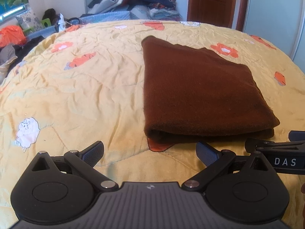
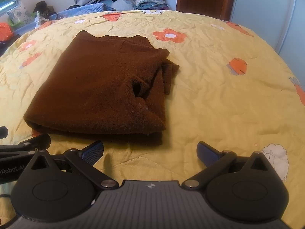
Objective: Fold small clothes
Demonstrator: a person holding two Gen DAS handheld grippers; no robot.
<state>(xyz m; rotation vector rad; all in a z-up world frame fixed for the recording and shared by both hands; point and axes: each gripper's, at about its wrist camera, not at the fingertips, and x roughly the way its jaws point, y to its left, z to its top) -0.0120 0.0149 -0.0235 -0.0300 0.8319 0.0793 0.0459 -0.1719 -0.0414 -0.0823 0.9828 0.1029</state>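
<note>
Here, both tools are hovering low over the yellow quilt (image 1: 76, 95), side by side and just short of the near fold of the brown sweater (image 1: 200, 91), and neither is holding anything: the left gripper (image 1: 150, 153) is standing with its jaws spread wide and empty, and the right gripper (image 2: 150, 153) is showing the same wide gap over bare quilt. The sweater is lying roughly mid-bed, already folded into a thick packet, so the step in hand is looking like either a last fold or a tidy-up before moving on. To do that well, each gripper should probably be reaching for a near corner of the packet, sliding the lower finger under all the layers rather than pinching only the top one, then lifting both corners evenly so the stack is not shearing apart. The right side is needing the most care: in the right wrist view a sleeve or cuff (image 2: 168, 76) is spilling out past the edge and a pocket of loose knit is gaping open near the middle of that side, so tucking it in first would be giving a squarer result. The knit itself is looking soft, fuzzy and fairly heavy, dark brown throughout, with a rounded fold facing the cameras and a ribbed band at the far end.
</note>
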